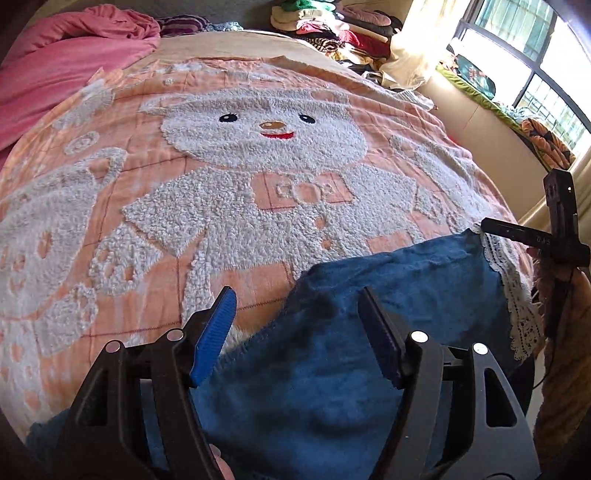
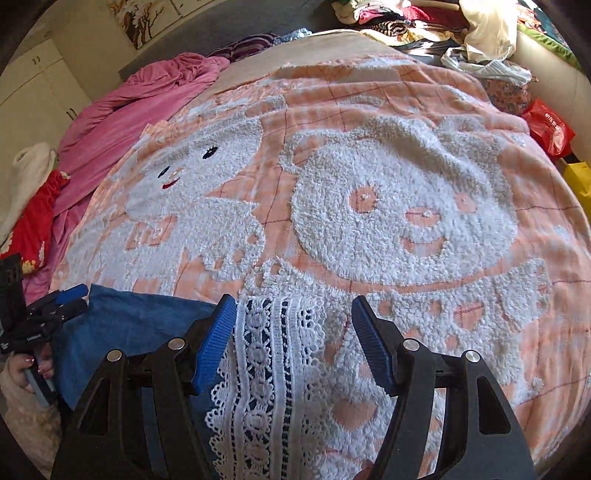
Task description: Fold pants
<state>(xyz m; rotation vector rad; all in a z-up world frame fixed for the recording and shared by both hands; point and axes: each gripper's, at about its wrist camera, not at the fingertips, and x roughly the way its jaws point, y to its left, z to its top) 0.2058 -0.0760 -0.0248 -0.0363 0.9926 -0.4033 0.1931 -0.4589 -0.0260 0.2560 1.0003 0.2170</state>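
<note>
While both grippers' fingers (image 1: 225, 317) (image 2: 369, 339) stand released, the blue pants (image 1: 388, 295) lie flat, white lace hem (image 2: 273, 354) showing.

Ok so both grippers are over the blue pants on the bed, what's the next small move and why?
Probably lower both grippers onto the near edge and close. The left gripper stands open over the blue pants, gripping nothing. The right gripper stands open over the white lace trim. The pants lie loose on the orange blanket, so nothing can be folded until both are gripped.

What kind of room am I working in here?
Most likely a bedroom: a bed spread with a peach bear blanket, a pink duvet bunched beside it, and piled clothes near the window.
</note>
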